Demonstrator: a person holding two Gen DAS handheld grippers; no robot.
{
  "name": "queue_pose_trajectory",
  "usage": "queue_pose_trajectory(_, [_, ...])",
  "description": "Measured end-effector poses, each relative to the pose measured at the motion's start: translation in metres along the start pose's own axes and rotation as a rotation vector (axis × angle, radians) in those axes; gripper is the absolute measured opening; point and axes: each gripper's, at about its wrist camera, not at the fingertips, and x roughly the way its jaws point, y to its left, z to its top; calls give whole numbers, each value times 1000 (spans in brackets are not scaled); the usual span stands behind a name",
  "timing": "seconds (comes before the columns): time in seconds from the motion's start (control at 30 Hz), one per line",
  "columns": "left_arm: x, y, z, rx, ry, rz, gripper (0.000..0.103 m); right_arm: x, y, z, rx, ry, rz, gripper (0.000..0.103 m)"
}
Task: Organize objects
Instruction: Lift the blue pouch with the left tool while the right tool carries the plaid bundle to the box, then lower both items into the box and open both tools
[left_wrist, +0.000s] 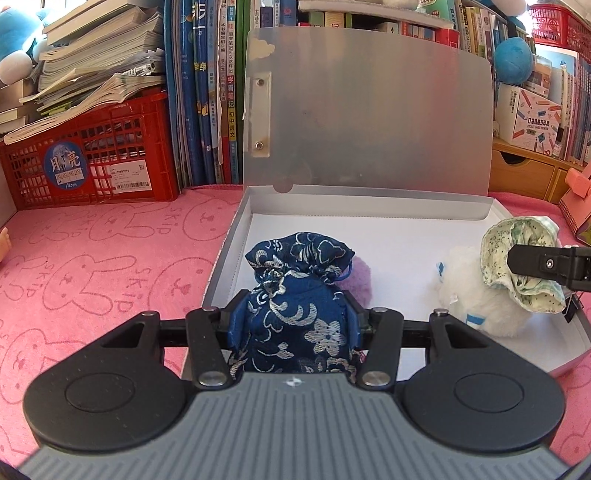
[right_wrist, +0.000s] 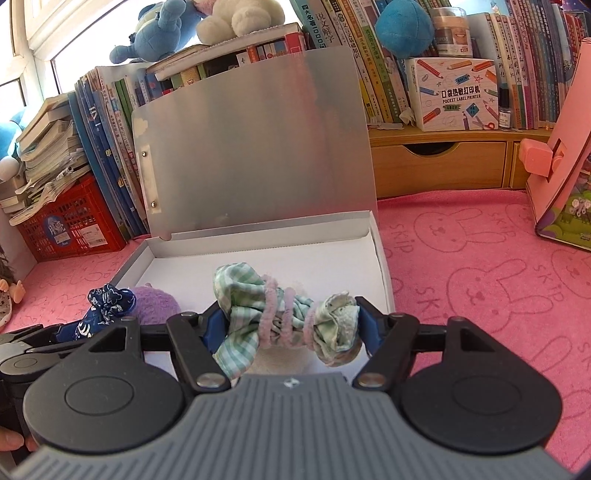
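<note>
**Both grippers hold fabric items over the open grey box**

Left gripper (left_wrist: 293, 317): fingers closed on a navy drawstring pouch (left_wrist: 295, 291) with silver floral pattern. Blue pads press both sides of the pouch body; its gathered neck points away from the camera, over the near left part of the box floor.

Right gripper (right_wrist: 290, 325): fingers closed on a green-and-white checked cloth bundle (right_wrist: 258, 306) wrapped with pink fuzzy cord (right_wrist: 271, 306) in about 3 loops. Pads grip the bundle at both ends and it lies crosswise between them. In the left wrist view this gripper enters from the right edge, with the bundle just above a white plush toy (left_wrist: 476, 295).

Grey box (left_wrist: 229, 251): shallow, white floor, lid standing up and leaning against the books behind. It sits on a pink towel (left_wrist: 92, 266) printed with rabbits. Inside: a purple fluffy ball (right_wrist: 155, 304) right behind the pouch, touching it or nearly, cannot tell which, and the white plush toy at the right side.

Surroundings: red plastic crate (left_wrist: 92, 162) with stacked papers at back left, row of upright books (left_wrist: 207, 92), label printer carton (right_wrist: 452, 94) on a wooden drawer shelf (right_wrist: 439, 158), pink cardboard house (right_wrist: 561, 147) far right. A fingertip (right_wrist: 11, 441) shows at the bottom left edge of the right wrist view.
</note>
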Motion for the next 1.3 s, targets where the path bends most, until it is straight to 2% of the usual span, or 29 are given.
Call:
queue_pose_trajectory(0.43, [9,-1,-1,6,15,11,57,10,5,-6,-35,5,1,71])
queue_pose_trajectory(0.7, [38,-8,17,-10,85,50,58,32,16,6,-75,32,-22,71])
queue_pose_trajectory(0.8, [41,-10,19,-1,85,62,58,38,20,10,-75,43,-34,73])
queue_pose_trajectory(0.83, [41,-10,19,-3,86,64,59,37,20,10,-75,38,-38,77])
queue_pose_trajectory(0.9, [38,-10,17,-5,92,54,63,33,21,8,-70,29,-23,81])
queue_pose_trajectory(0.93, [37,-9,16,-4,94,48,65,30,22,8,-73,26,-13,86])
queue_pose_trajectory(1.0, [31,-9,15,-5,89,46,74,24,24,8,-86,17,-22,86])
queue_pose_trajectory(1.1, [19,-9,14,7,72,49,84,13,25,10,-91,1,-21,87])
queue_pose_trajectory(1.3, [-18,-11,15,29,28,35,87,-15,23,13,-92,-24,-26,88])
